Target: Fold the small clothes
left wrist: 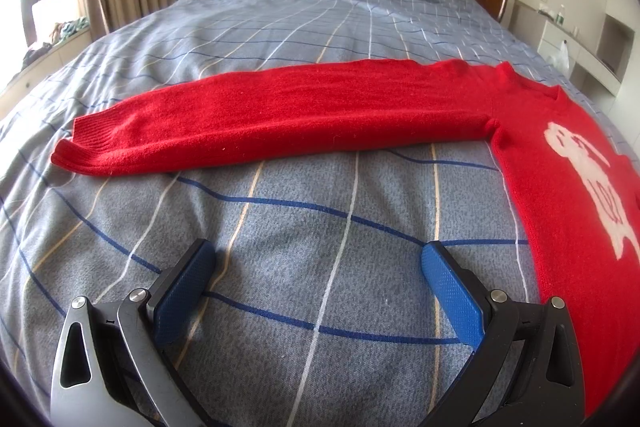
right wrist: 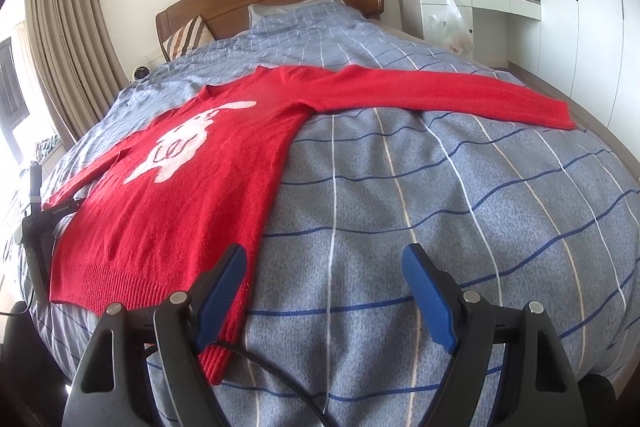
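Bedroom, blue checked quilt: red knitted sweater with white figure flat near foot edge, sleeves spread. Left gripper, right gripper both agape, empty. Pinch cuff squarely; fold sleeve across chest.

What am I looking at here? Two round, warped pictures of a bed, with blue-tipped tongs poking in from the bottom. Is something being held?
No robot: a person holds a two-finger gripper in each hand, each carrying a wide-angle camera looking along its fingers. One picture comes from the left gripper, the other from the right gripper. On the checked bedspread a red sweater with a white figure lies flat, sleeves spread out. Both grippers are open and hold nothing.
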A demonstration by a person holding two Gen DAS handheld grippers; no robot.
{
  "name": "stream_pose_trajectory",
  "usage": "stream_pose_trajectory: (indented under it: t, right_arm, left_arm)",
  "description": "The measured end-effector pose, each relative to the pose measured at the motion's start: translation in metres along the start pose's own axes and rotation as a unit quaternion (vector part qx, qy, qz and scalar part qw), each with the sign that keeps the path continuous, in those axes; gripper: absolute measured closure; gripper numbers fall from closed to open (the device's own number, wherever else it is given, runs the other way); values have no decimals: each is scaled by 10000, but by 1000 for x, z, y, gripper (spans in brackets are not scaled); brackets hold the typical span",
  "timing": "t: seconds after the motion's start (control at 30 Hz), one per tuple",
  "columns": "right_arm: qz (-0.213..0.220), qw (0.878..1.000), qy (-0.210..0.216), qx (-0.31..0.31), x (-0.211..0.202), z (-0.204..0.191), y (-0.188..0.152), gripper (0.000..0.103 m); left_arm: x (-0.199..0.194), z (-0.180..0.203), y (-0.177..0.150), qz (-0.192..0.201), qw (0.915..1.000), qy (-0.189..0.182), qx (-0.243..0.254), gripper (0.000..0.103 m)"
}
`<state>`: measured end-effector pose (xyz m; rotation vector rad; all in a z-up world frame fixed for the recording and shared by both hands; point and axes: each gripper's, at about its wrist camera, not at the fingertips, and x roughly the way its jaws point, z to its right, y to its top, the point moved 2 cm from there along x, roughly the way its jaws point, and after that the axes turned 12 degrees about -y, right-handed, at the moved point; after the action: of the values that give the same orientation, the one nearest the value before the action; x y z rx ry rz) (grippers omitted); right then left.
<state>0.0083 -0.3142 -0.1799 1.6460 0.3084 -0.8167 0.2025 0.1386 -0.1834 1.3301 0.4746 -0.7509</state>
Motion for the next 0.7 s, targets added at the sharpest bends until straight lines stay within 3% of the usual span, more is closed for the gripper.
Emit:
stream_pose_trajectory:
  t: [0.7]
  right_arm:
    - [2, 9999, 82, -126, -3, -10, -2, 23]
  left_arm:
    - [0, 0, 0, 0, 10000, 1, 1, 0]
